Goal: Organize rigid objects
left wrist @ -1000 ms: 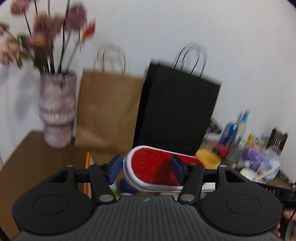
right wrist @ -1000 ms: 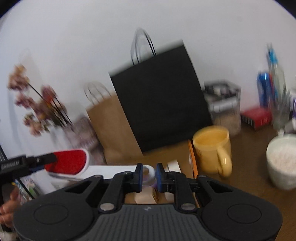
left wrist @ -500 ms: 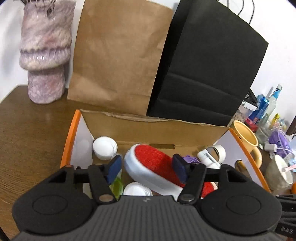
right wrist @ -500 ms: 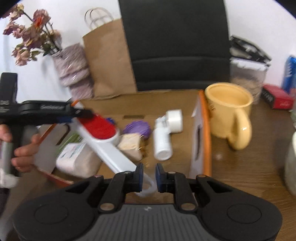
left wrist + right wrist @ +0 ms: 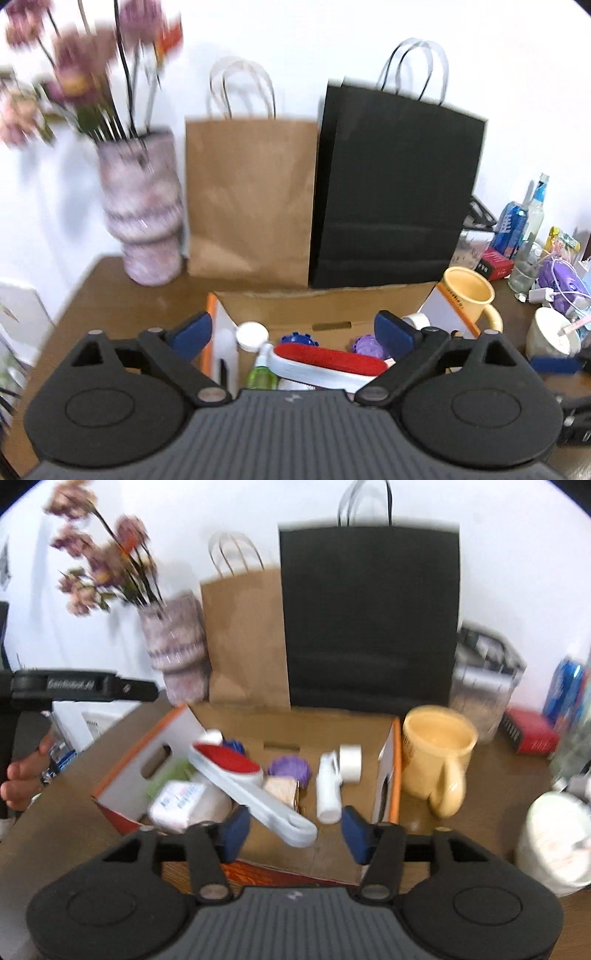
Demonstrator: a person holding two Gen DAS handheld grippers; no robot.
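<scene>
Both grippers have let go of the lint brush (image 5: 236, 775) since the earlier frames: it was pinched between the left pads and its handle end sat between the right ones, now it lies loose in the cardboard box (image 5: 392, 771), red pad up, white handle pointing toward the near wall. Left gripper (image 5: 293, 328) jaws spread wide and opening, nothing between the pads, brush below and beyond them. Right gripper (image 5: 291, 830) jaws opening too, about half apart, handle tip of brush seen in the gap but not touched by either pad. Box also holds a white spray bottle (image 5: 328, 786), white tape roll (image 5: 350, 763), purple round thing (image 5: 289, 768), wrapped white pack (image 5: 184, 803), green item partly hidden. Yellow mug (image 5: 436, 753) just outside the box's right wall, white cup (image 5: 554, 830) further right. Behind the box brown paper bag (image 5: 251, 199) and black paper bag (image 5: 395, 192) stand side by side against the wall, vase with flowers (image 5: 142, 210) to their left. Person's hand (image 5: 22, 775) on the left tool's grip at frame edge. Wooden table (image 5: 110, 291), motion blur in both views
</scene>
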